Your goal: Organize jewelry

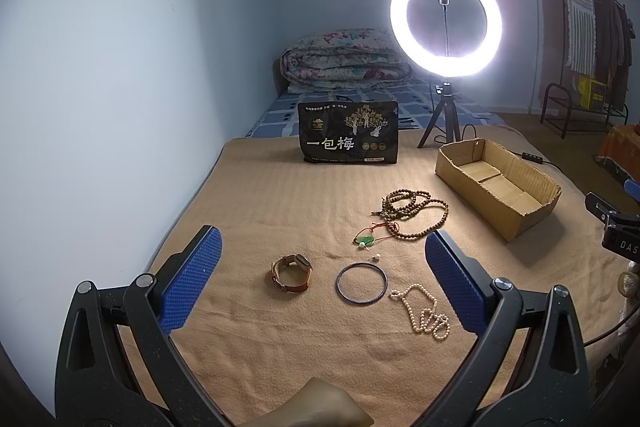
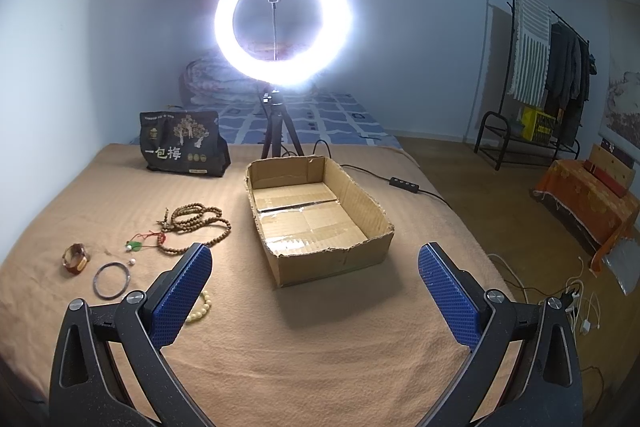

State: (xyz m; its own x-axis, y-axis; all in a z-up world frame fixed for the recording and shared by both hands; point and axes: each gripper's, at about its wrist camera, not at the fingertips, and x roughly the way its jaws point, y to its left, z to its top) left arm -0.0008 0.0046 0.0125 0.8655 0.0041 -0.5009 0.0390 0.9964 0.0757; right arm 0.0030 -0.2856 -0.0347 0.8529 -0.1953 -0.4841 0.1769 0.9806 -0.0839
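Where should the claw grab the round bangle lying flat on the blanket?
Probably on the rim of the bangle, coming straight down from above with one finger inside the ring and one outside. It lies flat and thin, so a sideways approach would likely slide over it. The left claw is open above it.

Surface: a bed [image 1: 280,195] spread with a tan blanket [image 2: 320,347].
Far edge: black snack bag [image 1: 348,133], ring light tripod [image 1: 440,127].
Right side: open cardboard box [image 2: 332,263], empty.
Left of box: wooden bead strand [image 1: 416,211], green pendant [image 1: 366,239], watch [image 1: 291,271], bangle [image 1: 361,283], pearl earring [image 1: 376,257], cream bead strand [image 1: 424,315], each lying apart.
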